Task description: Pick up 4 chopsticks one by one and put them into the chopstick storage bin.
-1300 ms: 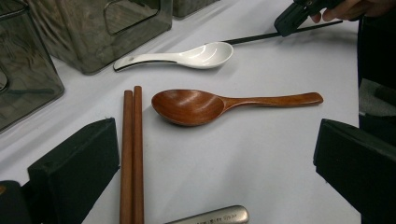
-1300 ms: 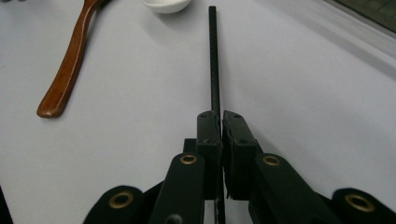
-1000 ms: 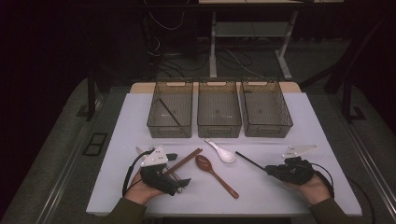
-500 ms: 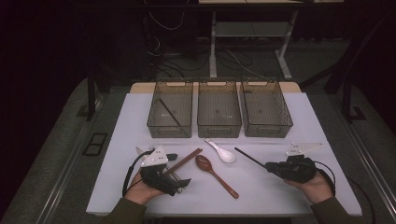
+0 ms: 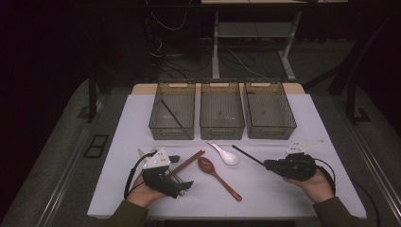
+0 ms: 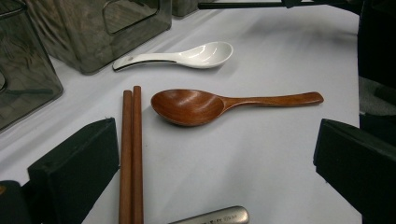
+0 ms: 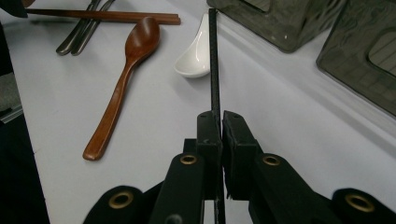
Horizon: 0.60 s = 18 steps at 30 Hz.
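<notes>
My right gripper (image 7: 220,121) is shut on a thin black chopstick (image 7: 214,60), whose free end points toward the white ceramic spoon (image 7: 196,51). In the high view, the right gripper (image 5: 269,164) sits at the right of the table with the black chopstick (image 5: 246,155) slanting up-left from it. My left gripper (image 6: 217,163) stands open and low over the white table. A pair of wooden chopsticks (image 6: 130,154) and the bowl of a wooden spoon (image 6: 196,105) lie between its jaws, untouched. From above, the left gripper (image 5: 182,172) rests at the front left.
Three clear grey bins (image 5: 222,111) stand in a row at the back; the left bin (image 5: 172,111) holds a black chopstick (image 5: 171,113). A white spoon (image 5: 226,153) and a wooden spoon (image 5: 217,175) lie mid-table. Metal utensils (image 7: 84,32) lie by the wooden chopsticks (image 7: 107,15).
The right gripper has shifted slightly with the black chopstick held in it. The left gripper has stayed where it was.
</notes>
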Each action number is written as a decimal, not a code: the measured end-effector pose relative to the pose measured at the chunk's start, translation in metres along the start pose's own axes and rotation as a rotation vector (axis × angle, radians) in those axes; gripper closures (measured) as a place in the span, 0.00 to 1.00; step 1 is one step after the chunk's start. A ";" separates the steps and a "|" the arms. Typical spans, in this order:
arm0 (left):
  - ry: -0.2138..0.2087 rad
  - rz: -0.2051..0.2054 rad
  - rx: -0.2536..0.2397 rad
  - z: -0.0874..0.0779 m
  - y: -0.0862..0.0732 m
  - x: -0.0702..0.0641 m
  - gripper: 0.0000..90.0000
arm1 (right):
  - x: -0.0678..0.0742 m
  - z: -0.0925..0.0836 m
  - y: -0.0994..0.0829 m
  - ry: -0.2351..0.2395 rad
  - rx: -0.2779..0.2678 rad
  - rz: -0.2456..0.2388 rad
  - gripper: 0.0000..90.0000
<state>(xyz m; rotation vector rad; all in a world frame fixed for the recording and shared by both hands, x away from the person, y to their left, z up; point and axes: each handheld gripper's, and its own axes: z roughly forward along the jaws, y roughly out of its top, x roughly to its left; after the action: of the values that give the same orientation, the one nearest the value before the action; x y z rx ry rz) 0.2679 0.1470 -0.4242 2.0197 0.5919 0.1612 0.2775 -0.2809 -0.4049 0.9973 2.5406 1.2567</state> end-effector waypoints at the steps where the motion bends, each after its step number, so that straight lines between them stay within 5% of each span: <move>1: 0.000 -0.001 -0.001 0.000 0.000 0.000 0.00 | 0.000 0.001 0.001 0.002 0.000 -0.001 0.95; 18: 0.002 0.003 -0.004 0.001 0.000 0.000 0.00 | -0.001 0.008 0.028 0.009 -0.040 -0.028 0.95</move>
<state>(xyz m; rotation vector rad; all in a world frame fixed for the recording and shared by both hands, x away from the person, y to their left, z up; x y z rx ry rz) 0.2681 0.1464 -0.4248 2.0168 0.5895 0.1664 0.2959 -0.2641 -0.3890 0.9467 2.5169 1.3021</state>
